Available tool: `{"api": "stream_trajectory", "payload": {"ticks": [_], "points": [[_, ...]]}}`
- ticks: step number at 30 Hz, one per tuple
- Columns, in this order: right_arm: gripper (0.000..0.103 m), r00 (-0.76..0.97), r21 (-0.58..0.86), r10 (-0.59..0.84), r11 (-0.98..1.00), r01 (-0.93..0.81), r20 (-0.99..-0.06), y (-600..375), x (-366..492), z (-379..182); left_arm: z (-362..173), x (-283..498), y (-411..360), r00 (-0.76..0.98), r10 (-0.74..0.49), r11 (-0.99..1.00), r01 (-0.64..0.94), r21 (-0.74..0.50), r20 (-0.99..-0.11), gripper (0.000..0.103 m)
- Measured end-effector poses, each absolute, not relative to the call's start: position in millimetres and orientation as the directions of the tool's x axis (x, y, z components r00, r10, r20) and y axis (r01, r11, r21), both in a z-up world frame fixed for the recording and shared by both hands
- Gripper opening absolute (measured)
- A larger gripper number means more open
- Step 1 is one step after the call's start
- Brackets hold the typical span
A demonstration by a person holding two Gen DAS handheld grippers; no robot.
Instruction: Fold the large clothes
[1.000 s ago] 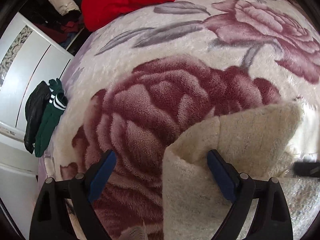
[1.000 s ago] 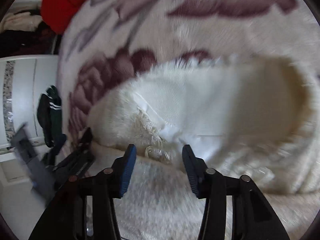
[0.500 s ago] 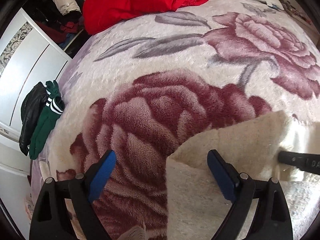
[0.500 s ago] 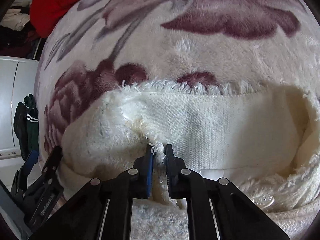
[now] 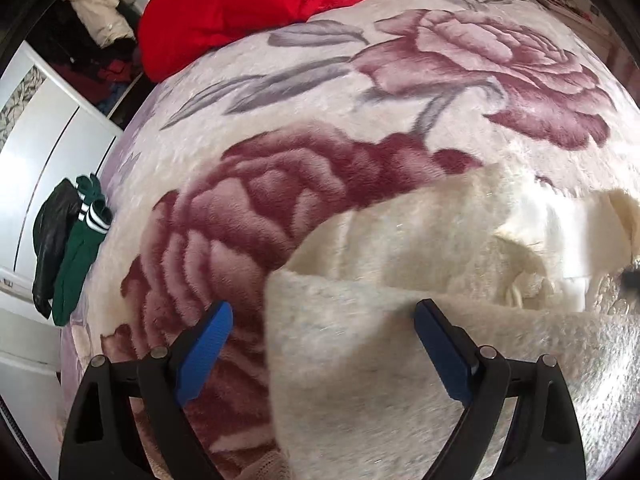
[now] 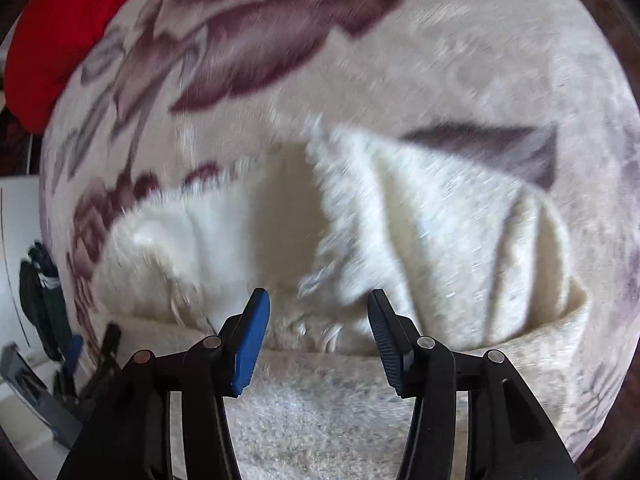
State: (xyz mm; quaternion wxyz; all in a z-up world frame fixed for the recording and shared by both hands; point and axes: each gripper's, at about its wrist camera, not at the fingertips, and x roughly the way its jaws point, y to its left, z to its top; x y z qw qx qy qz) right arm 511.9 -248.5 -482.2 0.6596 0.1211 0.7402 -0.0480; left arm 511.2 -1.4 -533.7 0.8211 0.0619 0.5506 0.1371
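Two blue-padded fingers of the left gripper (image 5: 322,334) stand wide apart in the left wrist view, holding nothing. Its right finger sits over the cream fluffy fleece garment (image 5: 400,360), while its left finger hangs over the plush blanket printed with dark red roses and grey leaves (image 5: 280,140) that covers the bed. The garment lies on the near right part of this blanket, with a folded layer on top and a paler lining showing at the far right. A bright red cloth (image 5: 248,4) is heaped at the blanket's far edge. Beside the bed, a black jacket (image 5: 52,240) and a green sleeve with white stripes (image 5: 80,252) hang against a white wardrobe door (image 5: 52,140).

From the right wrist view, heavily blurred, the right gripper (image 6: 318,338) is also spread open and empty, its tips just above the garment (image 6: 420,220). The garment lies bunched in front of it, with a fringed edge folded over and the smooth white lining exposed on the left. Part of the left gripper (image 6: 88,356) shows at the lower left edge, and the red cloth (image 6: 52,40) sits in the upper left corner.
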Motion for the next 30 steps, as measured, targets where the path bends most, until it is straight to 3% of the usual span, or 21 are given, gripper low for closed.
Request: {"api": "stream_trajectory", "payload": {"ticks": [3, 5, 6, 7, 14, 17, 19, 21, 22, 25, 30], "points": [[0.053, -0.202, 0.010, 0.049, 0.982, 0.188, -0.978, -227.4, 510.0, -521.1, -534.3, 513.6, -6.4, 0.361, 0.293, 0.955, -0.148, 0.256, -0.885, 0.093], [0.047, -0.135, -0.051, -0.028, 0.984, 0.170, -0.990, -219.2, 508.8, -527.0, -534.2, 514.8, -7.6, 0.364, 0.296, 0.955, -0.144, 0.260, -0.883, 0.093], [0.037, -0.115, -0.085, -0.066, 0.982, 0.168, -0.991, -215.5, 508.0, -527.0, -533.6, 514.7, -8.0, 0.367, 0.295, 0.955, -0.145, 0.260, -0.882, 0.093], [0.019, -0.093, -0.099, -0.085, 0.982, 0.162, -0.992, -211.2, 508.0, -523.4, -532.6, 514.6, -7.4, 0.371, 0.295, 0.955, -0.147, 0.258, -0.880, 0.093], [0.017, 0.046, -0.026, -0.039, 0.968, 0.249, -0.998, -222.2, 511.0, -490.4, -524.7, 514.7, -2.2, 0.383, 0.277, 0.959, -0.163, 0.231, -0.881, 0.093], [0.023, -0.033, 0.044, 0.054, 0.965, 0.257, -0.998, -236.6, 516.7, -501.1, -515.0, 509.4, -2.5, 0.395, 0.252, 0.966, -0.161, 0.203, -0.883, 0.093], [0.048, -0.042, 0.119, 0.134, 0.960, 0.255, -0.990, -247.3, 511.7, -487.8, -499.2, 497.8, -3.1, 0.423, 0.221, 0.974, -0.151, 0.172, -0.879, 0.093], [0.050, -0.004, 0.183, 0.191, 0.947, 0.263, -0.982, -271.6, 490.7, -447.8, -485.7, 485.7, -3.4, 0.435, 0.186, 0.980, -0.143, 0.136, -0.881, 0.093], [0.056, 0.011, 0.181, 0.185, 0.948, 0.262, -0.983, -280.4, 478.7, -428.7, -479.4, 479.2, -3.6, 0.438, 0.164, 0.984, -0.140, 0.113, -0.884, 0.093], [0.057, 0.072, 0.142, 0.127, 0.951, 0.275, -0.989, -313.6, 425.7, -366.6, -461.6, 452.0, -10.3, 0.437, 0.076, 0.993, -0.116, 0.028, -0.896, 0.093], [0.057, -0.015, 0.002, 0.008, 0.933, 0.360, -1.000, -359.1, 312.7, -339.3, -466.2, 396.2, -47.9, 0.390, 0.039, 0.999, -0.030, 0.030, -0.920, 0.093]]}}
